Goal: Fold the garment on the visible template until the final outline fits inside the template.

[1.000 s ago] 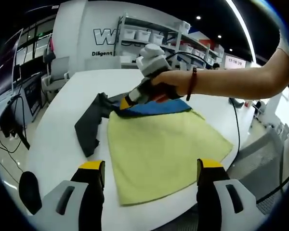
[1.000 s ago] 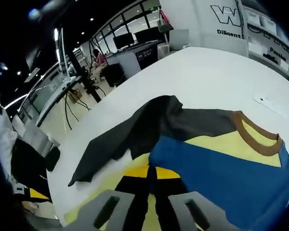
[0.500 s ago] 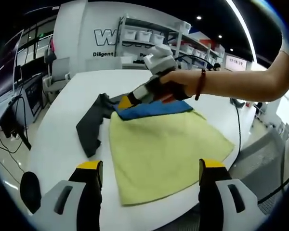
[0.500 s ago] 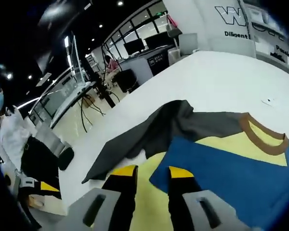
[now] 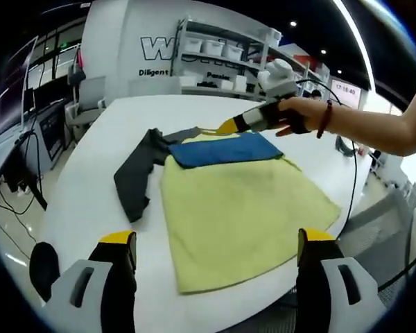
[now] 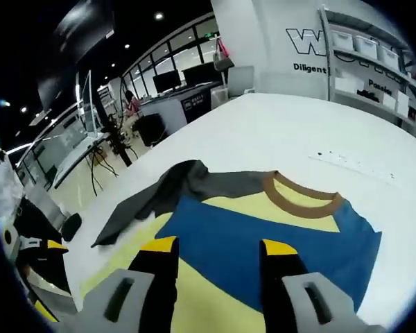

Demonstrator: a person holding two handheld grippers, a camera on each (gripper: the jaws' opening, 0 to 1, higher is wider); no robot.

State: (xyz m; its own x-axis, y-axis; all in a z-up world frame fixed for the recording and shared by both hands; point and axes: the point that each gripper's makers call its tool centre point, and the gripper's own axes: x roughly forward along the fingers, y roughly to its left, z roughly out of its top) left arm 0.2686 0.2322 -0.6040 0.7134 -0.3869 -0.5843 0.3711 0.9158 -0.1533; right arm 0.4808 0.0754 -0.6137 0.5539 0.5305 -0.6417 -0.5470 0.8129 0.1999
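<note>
The garment (image 5: 236,208) lay limp and light — grey sleeve (image 5: 135,184) the hem to pinch — left gripper (image 5: 215,243) and right gripper (image 6: 215,250) both spread, empty.

White table (image 5: 90,132) carries yellow-blue garment (image 5: 236,208) spread flat, brown collar (image 6: 301,194), gray sleeve (image 5: 135,177) crumpled beside it.

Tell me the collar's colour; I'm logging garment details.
Brown collar, clearest in the right gripper view.
</note>
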